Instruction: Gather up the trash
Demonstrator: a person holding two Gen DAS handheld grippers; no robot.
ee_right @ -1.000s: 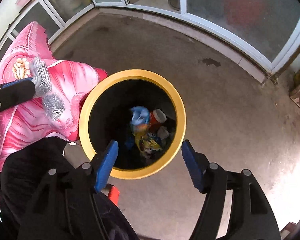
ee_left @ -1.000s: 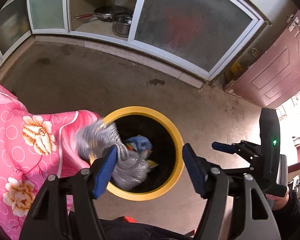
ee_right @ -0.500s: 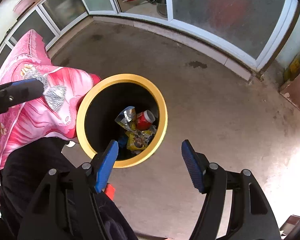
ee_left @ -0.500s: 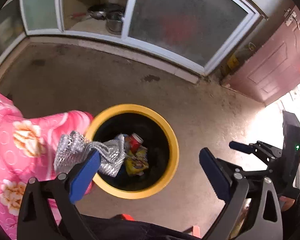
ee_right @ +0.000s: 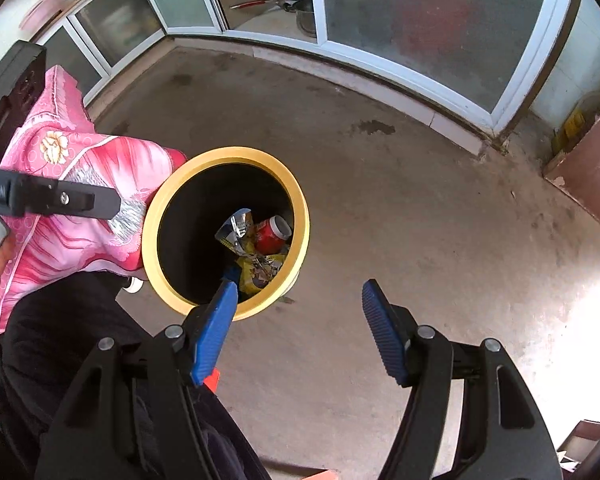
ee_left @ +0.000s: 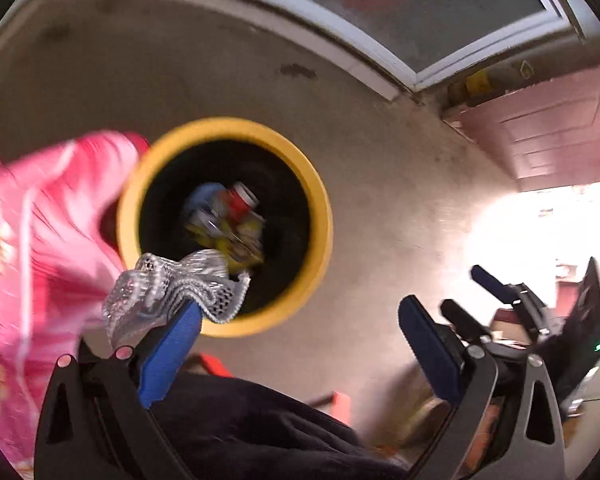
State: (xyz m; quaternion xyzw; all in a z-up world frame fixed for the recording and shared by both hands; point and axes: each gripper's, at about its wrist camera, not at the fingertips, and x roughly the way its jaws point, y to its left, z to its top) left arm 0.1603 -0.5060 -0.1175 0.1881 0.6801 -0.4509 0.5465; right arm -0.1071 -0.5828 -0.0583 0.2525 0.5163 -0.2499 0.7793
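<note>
Left wrist view: the drop into the bin is under way, with a silvery wrapper (ee_left: pixel 172 292) clinging to one finger of the wide-open left hand-held gripper (ee_left: pixel 300 320).

Largest first: the yellow-rimmed bin (ee_left: pixel 320 216) stands on the concrete floor (ee_left: pixel 400 160) beside a pink floral quilt (ee_left: pixel 40 240), already holding a red can (ee_right: pixel 272 232) and yellow packets. Crumpled and mesh-textured, the wrapper hangs draped over the left blue pad at the bin's near rim, unpinched. Shaking it loose over the opening is likely next. The right hand-held gripper (ee_right: pixel 296 332) stands open, empty.
</note>
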